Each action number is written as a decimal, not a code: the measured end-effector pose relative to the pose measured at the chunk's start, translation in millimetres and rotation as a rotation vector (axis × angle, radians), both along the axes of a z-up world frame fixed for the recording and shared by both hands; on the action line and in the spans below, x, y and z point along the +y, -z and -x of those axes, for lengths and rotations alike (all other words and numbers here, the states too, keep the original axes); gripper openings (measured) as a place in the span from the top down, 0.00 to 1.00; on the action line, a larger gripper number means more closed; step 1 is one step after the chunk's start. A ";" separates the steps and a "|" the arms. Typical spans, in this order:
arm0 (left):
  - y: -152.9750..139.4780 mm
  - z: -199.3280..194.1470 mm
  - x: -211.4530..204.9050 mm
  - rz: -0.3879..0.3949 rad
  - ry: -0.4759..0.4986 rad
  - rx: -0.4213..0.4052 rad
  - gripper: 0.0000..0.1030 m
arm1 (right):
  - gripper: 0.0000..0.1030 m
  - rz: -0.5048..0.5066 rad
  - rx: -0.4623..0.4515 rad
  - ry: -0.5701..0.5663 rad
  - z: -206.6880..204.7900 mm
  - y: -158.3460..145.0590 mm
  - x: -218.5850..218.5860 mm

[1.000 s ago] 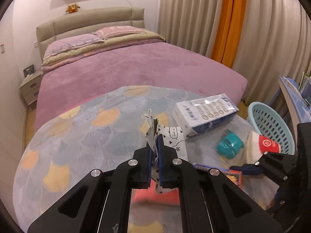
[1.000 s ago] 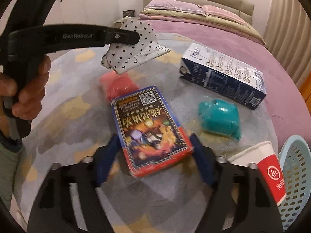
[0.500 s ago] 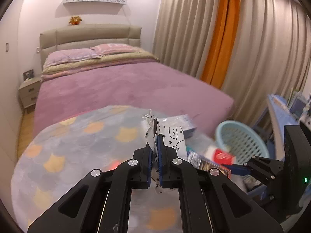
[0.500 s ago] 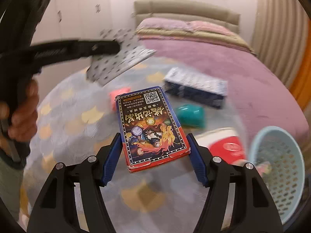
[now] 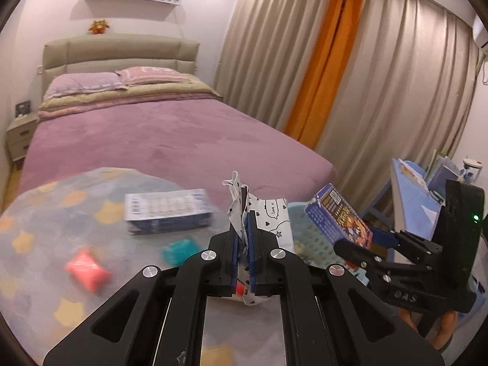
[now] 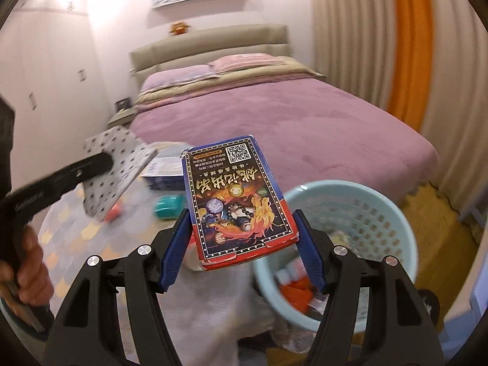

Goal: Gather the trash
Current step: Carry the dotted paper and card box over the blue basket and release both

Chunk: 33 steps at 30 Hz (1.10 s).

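My left gripper (image 5: 243, 213) is shut on a white wrapper with black hearts (image 5: 271, 216), held up above the table's right edge. From the right wrist view that wrapper (image 6: 119, 164) hangs at the left, with a hand on the gripper's handle. My right gripper (image 6: 241, 213) is shut on a blue and red card box (image 6: 231, 189), pads pressing both long sides. The box is in the air, just left of the light blue basket (image 6: 366, 207). In the left wrist view the box (image 5: 338, 216) tilts over the basket's rim (image 5: 308, 231).
A round table with a cat-patterned cloth (image 5: 61, 213) carries a blue and white carton (image 5: 166, 210), a teal wad (image 5: 178, 251) and a pink wad (image 5: 87, 270). Behind stands a purple bed (image 5: 152, 134). A blue desk (image 5: 411, 195) is at the right. Scraps lie inside the basket.
Both grippers rose and swung right, from over the table to the basket. The card box left the tabletop in the right gripper. The left grip on the wrapper is unchanged.
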<state>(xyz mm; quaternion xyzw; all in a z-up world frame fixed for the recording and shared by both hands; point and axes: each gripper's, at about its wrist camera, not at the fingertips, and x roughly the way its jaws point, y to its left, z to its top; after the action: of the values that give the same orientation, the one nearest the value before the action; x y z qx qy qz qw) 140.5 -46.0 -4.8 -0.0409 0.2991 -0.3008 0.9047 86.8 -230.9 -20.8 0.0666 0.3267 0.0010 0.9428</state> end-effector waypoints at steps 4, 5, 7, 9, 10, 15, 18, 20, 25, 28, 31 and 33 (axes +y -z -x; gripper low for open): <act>9.1 -0.9 -39.6 -0.016 0.043 0.023 0.97 | 0.39 -0.052 0.039 0.089 0.5 6.5 -39.7; 12.6 -1.9 -50.4 -0.024 0.053 0.031 0.97 | 0.39 -0.074 0.054 0.114 0.1 9.8 -51.2; 20.4 -4.0 -66.5 -0.039 0.066 0.047 0.97 | 0.39 -0.106 0.079 0.156 -2.3 17.5 -69.8; 28.5 -6.7 -81.2 -0.047 0.078 0.070 0.97 | 0.39 -0.120 0.093 0.181 0.8 21.5 -81.9; 33.0 -7.9 -90.4 -0.052 0.085 0.084 0.97 | 0.39 -0.129 0.102 0.194 2.0 25.3 -88.5; 54.9 -13.5 -123.1 -0.080 0.104 0.138 0.97 | 0.39 -0.152 0.154 0.242 2.0 45.5 -111.9; 68.2 -17.9 -135.4 -0.096 0.108 0.169 0.97 | 0.39 -0.159 0.188 0.263 1.4 59.2 -120.0; 72.4 -17.9 -140.7 -0.106 0.110 0.178 0.96 | 0.39 -0.159 0.207 0.276 0.4 67.6 -125.0; 79.7 -19.4 -150.8 -0.123 0.114 0.191 0.96 | 0.37 -0.162 0.228 0.300 -2.0 78.0 -133.0; 79.7 -19.8 -155.8 -0.128 0.119 0.188 0.96 | 0.37 -0.176 0.229 0.302 -3.1 83.0 -140.4; 79.0 -18.9 -159.6 -0.121 0.126 0.183 0.79 | 0.37 -0.184 0.228 0.310 -1.9 83.7 -146.4; 79.2 -16.4 -159.0 -0.116 0.117 0.172 0.59 | 0.37 -0.189 0.224 0.312 0.5 82.9 -148.9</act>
<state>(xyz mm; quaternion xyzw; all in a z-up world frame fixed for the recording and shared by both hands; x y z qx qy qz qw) 156.9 -205.0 -84.0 0.0035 0.3946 -0.3306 0.8573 86.4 -379.9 -103.7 0.2039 0.4135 -0.1216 0.8790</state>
